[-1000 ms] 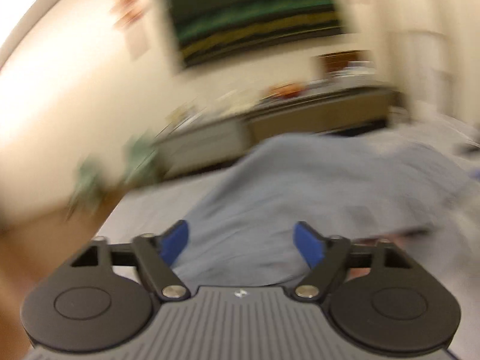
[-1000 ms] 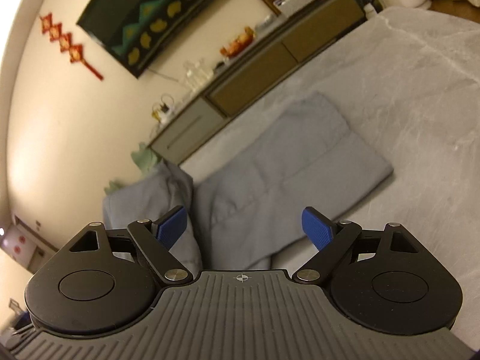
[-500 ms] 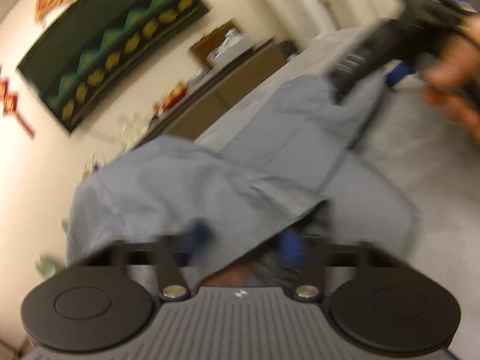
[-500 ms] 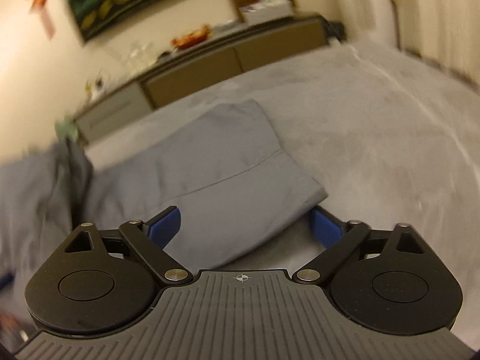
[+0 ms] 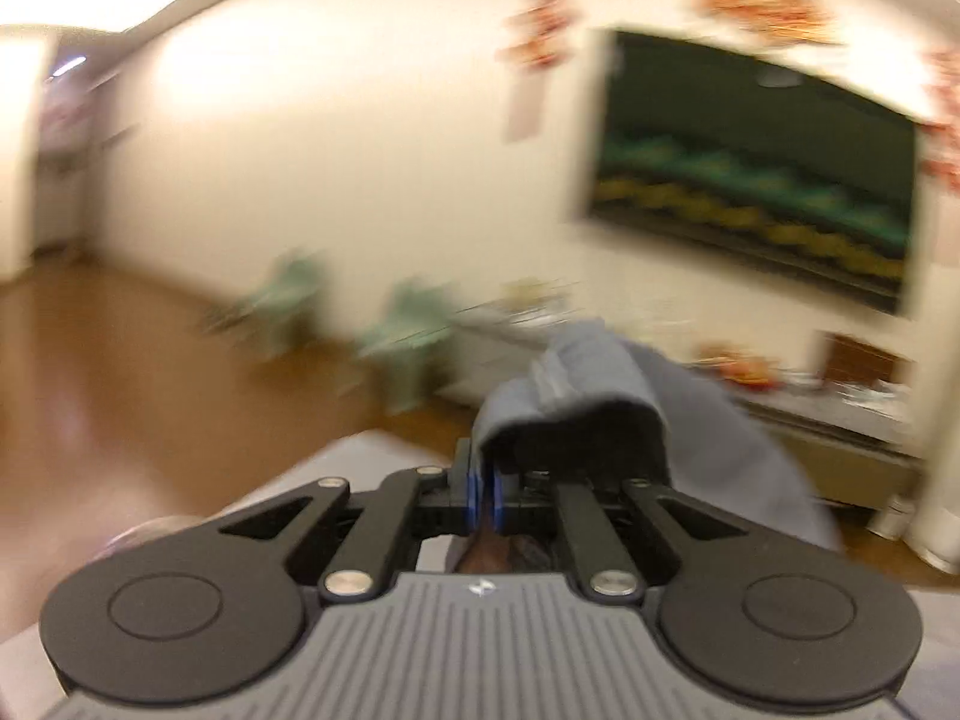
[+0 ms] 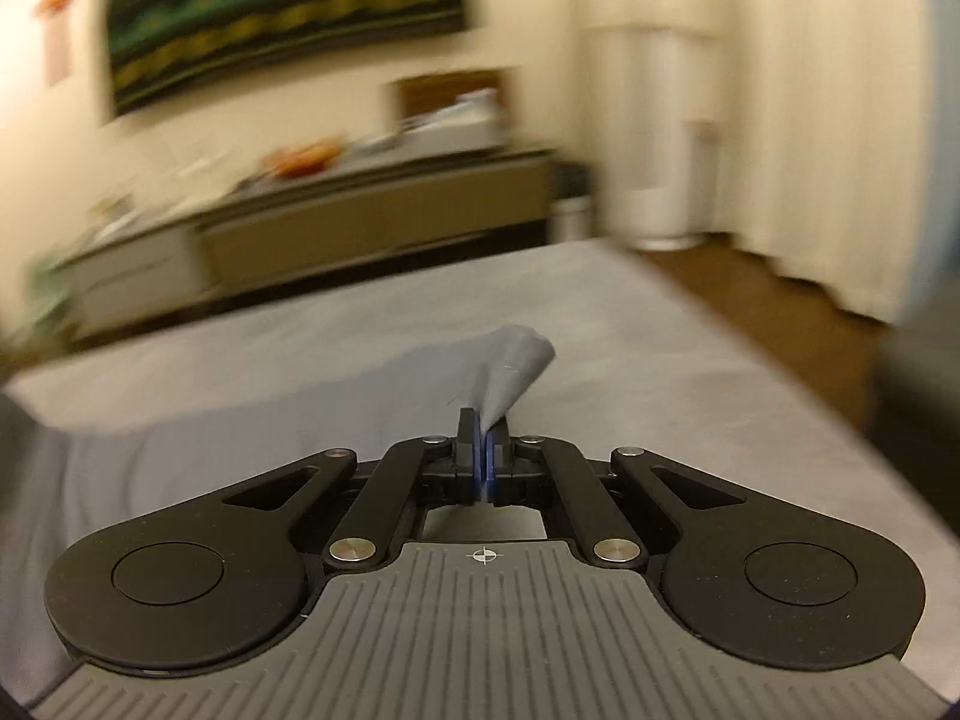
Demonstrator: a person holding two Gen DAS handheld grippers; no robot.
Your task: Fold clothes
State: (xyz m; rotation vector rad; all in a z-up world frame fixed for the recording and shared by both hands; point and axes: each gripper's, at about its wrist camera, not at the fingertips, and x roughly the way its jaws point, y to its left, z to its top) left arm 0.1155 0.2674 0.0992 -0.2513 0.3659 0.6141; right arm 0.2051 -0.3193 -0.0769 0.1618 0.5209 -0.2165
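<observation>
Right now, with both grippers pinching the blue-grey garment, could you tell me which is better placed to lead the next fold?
Probably the right gripper: it pinches a small corner of the garment low over the bed, while the left gripper is draped in cloth.

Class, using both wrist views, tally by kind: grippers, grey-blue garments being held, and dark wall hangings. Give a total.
Grippers: 2, left gripper and right gripper
Grey-blue garment: 1, pinched by both as far as visible
Dark wall hanging: 1
Total: 4
</observation>
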